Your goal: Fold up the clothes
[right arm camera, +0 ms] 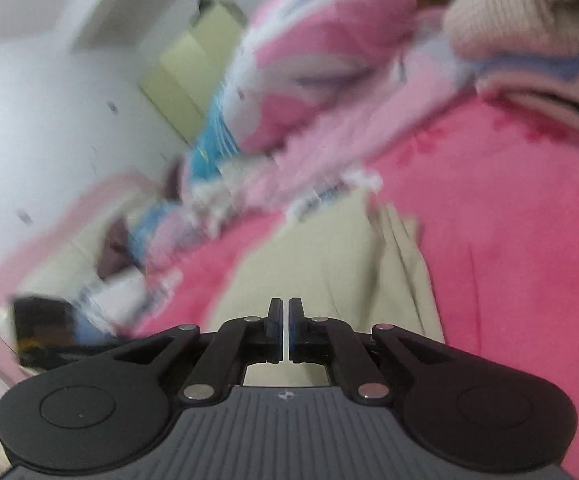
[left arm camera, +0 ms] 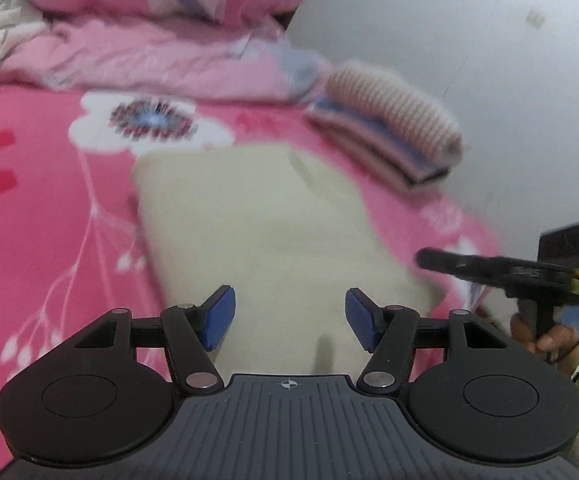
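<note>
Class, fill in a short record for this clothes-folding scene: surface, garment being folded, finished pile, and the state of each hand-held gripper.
surface: pink floral bedsheet
garment: cream garment, lying flat and folded on the sheet
finished pile: folded clothes stack beyond the garment, near the wall
left hand-held gripper: open, nothing between its pads, above the garment's near edge
right hand-held gripper: shut, apparently holding nothing
image quality: motion-blurred

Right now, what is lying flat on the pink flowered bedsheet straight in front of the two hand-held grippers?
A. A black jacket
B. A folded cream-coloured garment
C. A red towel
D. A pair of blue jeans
B: a pale cream garment, folded into a flat rectangle, lies on the pink flowered bedsheet just beyond the left hand-held gripper, and the right wrist view shows the same cream cloth ahead.
</note>
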A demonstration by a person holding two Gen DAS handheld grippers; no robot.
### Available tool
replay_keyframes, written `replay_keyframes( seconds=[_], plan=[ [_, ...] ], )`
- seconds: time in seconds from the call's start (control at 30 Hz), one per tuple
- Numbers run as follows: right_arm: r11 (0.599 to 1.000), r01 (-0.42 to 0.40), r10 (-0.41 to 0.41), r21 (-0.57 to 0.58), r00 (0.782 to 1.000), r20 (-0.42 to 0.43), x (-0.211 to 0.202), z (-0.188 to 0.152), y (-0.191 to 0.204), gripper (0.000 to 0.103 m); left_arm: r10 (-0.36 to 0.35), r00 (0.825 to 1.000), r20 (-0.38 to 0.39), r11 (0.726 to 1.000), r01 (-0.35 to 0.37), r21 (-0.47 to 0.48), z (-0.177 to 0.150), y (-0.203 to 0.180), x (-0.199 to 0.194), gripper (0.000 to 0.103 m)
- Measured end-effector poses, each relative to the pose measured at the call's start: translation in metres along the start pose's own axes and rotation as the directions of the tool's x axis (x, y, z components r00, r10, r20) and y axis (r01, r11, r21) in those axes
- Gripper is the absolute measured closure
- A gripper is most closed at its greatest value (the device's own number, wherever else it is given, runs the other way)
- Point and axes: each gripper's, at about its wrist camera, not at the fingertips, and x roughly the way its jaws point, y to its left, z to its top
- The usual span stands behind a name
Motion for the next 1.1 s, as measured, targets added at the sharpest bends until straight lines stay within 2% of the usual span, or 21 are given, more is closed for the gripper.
replay_keyframes(
  seconds=[0.03,0.07,0.1,0.13,0.2,0.27,0.33,0.4,0.43,0.47,0.6,0.67,0.73,0.77,0.8,0.83,0.9,0.97,1.03,1.1],
  plan=[
    [0.998,0.057,-0.057,-0.001,0.998,-0.035,0.010,-0.008,-0.007,0.103,0.005,1.000,0.002,1.000,-0.005,0.001,-0.004,0.001,-0.002,0.042],
    [0.997,0.072,-0.071,0.041,0.997,-0.037,0.016,-0.016,-0.017,0.103,0.010,1.000,0.003,1.000,-0.010,0.003,-0.009,0.001,-0.003,0.042],
    [0.992,0.042,-0.041,0.123,0.999,-0.014,0.010,-0.017,-0.026,0.103,0.015,1.000,0.005,1.000,-0.015,0.004,-0.013,0.002,-0.005,0.042],
    [0.987,0.048,-0.048,0.154,0.999,-0.003,0.004,-0.015,-0.025,0.103,0.025,1.000,0.002,1.000,-0.025,0.006,-0.014,0.003,-0.008,0.042],
    [0.995,0.076,-0.080,0.063,0.996,0.051,-0.011,-0.011,-0.002,0.103,0.040,0.999,0.001,0.999,-0.040,0.014,-0.018,0.005,-0.016,0.042],
    [0.998,0.062,-0.060,-0.021,0.994,0.093,-0.022,-0.013,0.020,0.103,0.060,0.998,0.000,0.998,-0.060,0.028,-0.023,0.009,-0.021,0.042],
    [0.994,0.056,-0.047,-0.090,0.995,0.093,-0.016,-0.020,0.033,0.103,0.097,0.995,-0.012,0.994,-0.097,0.041,-0.030,0.013,-0.023,0.042],
    [0.975,0.152,-0.151,-0.164,0.988,0.018,0.003,-0.033,0.037,0.103,0.122,0.992,-0.016,0.992,-0.122,0.031,-0.033,0.018,-0.027,0.043],
    [0.954,0.208,-0.215,-0.216,0.976,-0.009,0.013,-0.041,0.040,0.103,0.127,0.992,-0.007,0.992,-0.127,0.028,-0.033,0.019,-0.031,0.043],
    [0.942,0.227,-0.231,-0.246,0.973,0.012,0.014,-0.044,0.046,0.103,0.132,0.991,0.002,0.991,-0.132,0.025,-0.033,0.021,-0.035,0.043],
    [0.912,0.250,-0.242,-0.324,0.968,0.065,-0.004,-0.035,0.086,0.103,0.158,0.986,0.049,0.987,-0.159,0.028,-0.034,0.031,-0.055,0.043],
    [0.898,0.220,-0.199,-0.381,0.975,0.095,-0.006,-0.040,0.104,0.103,0.172,0.983,0.067,0.985,-0.172,0.005,-0.033,0.038,-0.060,0.043],
    [0.877,0.206,-0.194,-0.434,0.978,0.071,0.010,-0.051,0.113,0.102,0.185,0.979,0.088,0.983,-0.184,-0.012,-0.031,0.042,-0.063,0.043],
    [0.860,0.210,-0.213,-0.465,0.976,0.047,0.022,-0.057,0.115,0.101,0.197,0.975,0.101,0.980,-0.197,-0.010,-0.030,0.041,-0.063,0.043],
    [0.829,0.235,-0.266,-0.508,0.964,0.011,0.039,-0.068,0.113,0.102,0.208,0.971,0.114,0.978,-0.209,-0.007,-0.029,0.041,-0.063,0.043],
    [0.799,0.254,-0.292,-0.545,0.956,0.018,0.045,-0.077,0.112,0.102,0.230,0.964,0.131,0.973,-0.232,0.003,-0.028,0.040,-0.065,0.043],
    [0.764,0.276,-0.326,-0.583,0.945,0.021,0.041,-0.074,0.125,0.102,0.261,0.948,0.180,0.962,-0.272,0.036,-0.022,0.037,-0.067,0.043],
    [0.751,0.291,-0.334,-0.593,0.942,0.039,0.035,-0.062,0.141,0.101,0.289,0.929,0.230,0.948,-0.312,0.067,-0.015,0.033,-0.069,0.042],
    [0.741,0.308,-0.311,-0.597,0.945,0.102,0.029,-0.054,0.152,0.101,0.314,0.907,0.280,0.931,-0.352,0.095,-0.008,0.030,-0.071,0.042],
    [0.748,0.343,-0.309,-0.568,0.938,0.159,0.033,-0.046,0.152,0.101,0.269,0.920,0.286,0.943,-0.311,0.114,0.000,0.023,-0.060,0.042]
  ],
)
